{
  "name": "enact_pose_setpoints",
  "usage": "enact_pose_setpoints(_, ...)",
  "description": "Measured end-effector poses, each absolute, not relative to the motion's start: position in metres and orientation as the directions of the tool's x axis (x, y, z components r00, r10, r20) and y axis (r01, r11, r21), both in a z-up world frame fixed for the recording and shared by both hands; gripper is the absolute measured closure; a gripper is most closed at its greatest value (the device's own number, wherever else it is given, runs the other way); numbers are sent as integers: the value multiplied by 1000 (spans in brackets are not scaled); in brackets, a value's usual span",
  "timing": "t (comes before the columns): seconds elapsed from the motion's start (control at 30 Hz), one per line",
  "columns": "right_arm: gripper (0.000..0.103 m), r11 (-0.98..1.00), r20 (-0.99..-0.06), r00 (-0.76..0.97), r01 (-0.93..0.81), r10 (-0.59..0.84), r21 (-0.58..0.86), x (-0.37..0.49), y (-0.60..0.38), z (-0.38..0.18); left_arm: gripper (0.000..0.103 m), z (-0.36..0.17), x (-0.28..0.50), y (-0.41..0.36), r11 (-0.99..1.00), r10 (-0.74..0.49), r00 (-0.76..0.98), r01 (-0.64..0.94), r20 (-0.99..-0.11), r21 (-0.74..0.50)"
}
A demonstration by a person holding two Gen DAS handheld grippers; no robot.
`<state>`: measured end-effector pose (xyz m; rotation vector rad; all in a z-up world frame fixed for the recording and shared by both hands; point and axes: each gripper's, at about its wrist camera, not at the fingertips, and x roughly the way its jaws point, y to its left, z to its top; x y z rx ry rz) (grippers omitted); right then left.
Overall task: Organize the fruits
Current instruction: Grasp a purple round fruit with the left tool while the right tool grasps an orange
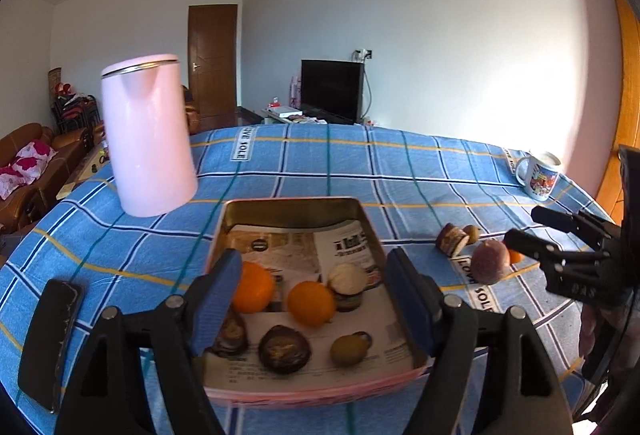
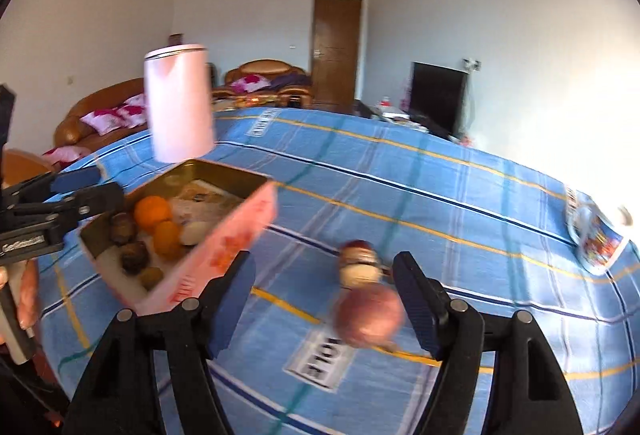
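Note:
A pink tin tray [image 1: 362,219] lined with newspaper holds two oranges [image 1: 253,287], dark mangosteens [image 1: 284,349], a small green-brown fruit [image 1: 349,349] and a white-topped piece [image 1: 346,277]. My left gripper [image 1: 316,299] is open and empty above the tray's near end. My right gripper [image 2: 326,299] is open, with a reddish round fruit [image 2: 369,318] on the cloth between its fingers, close to the right finger [image 2: 416,299]. A cut mangosteen [image 2: 359,262] lies just beyond it. In the left wrist view the reddish fruit [image 1: 489,261] and cut pieces [image 1: 452,239] lie right of the tray.
A pink kettle [image 1: 146,139] stands behind the tray at left. A black phone [image 1: 50,339] lies at the table's left edge. A printed mug [image 1: 540,175] stands at the far right. The table wears a blue checked cloth [image 1: 320,163].

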<state>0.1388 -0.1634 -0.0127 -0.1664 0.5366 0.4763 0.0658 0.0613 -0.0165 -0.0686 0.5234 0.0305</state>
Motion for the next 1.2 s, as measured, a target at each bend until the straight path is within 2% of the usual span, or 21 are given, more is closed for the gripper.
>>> enact_pose_setpoints(0.17, 31, 954, -600, 755, -295, 265, 50, 177, -226, -28, 26, -16, 91, 0, 998, -56, 849, 61, -525, -8)
enact_pose_setpoints(0.33, 31, 947, -661, 687, -295, 302, 125, 199, -239, -46, 26, -25, 117, -43, 992, -100, 821, 127, -563, 8)
enact_pose_setpoints(0.5, 33, 939, -700, 638, -308, 321, 150, 213, -235, -56, 26, -35, 129, -55, 993, -98, 798, 122, -595, 0)
enact_pose_setpoints(0.57, 43, 930, -722, 602, -325, 342, 170, 219, -233, -62, 26, -37, 129, -55, 992, -108, 792, 126, -601, -12)
enact_pose_setpoints(0.63, 47, 920, -741, 566, -346, 362, 184, 221, -229, -67, 26, -37, 129, -55, 991, -115, 789, 129, -604, -20)
enact_pose_setpoints(0.67, 57, 916, -748, 553, -354, 368, 189, 222, -228, -69, 26, -37, 129, -56, 991, -117, 787, 132, -605, -21)
enact_pose_setpoints(0.73, 67, 908, -745, 545, -369, 386, 200, 221, -226, -69, 26, -38, 130, -60, 989, -128, 782, 144, -610, -23)
enact_pose_setpoints(0.77, 68, 906, -740, 547, -371, 392, 205, 221, -228, -69, 26, -39, 131, -62, 988, -136, 778, 151, -613, -27)
enact_pose_setpoints(1.0, 68, 932, -656, 664, -287, 360, 221, 205, -253, -53, 26, -47, 145, -84, 982, -156, 745, 186, -648, -22)
enact_pose_setpoints(1.2, 68, 935, -626, 695, -273, 354, 225, 202, -258, -47, 26, -54, 162, -98, 979, -167, 700, 204, -695, -30)
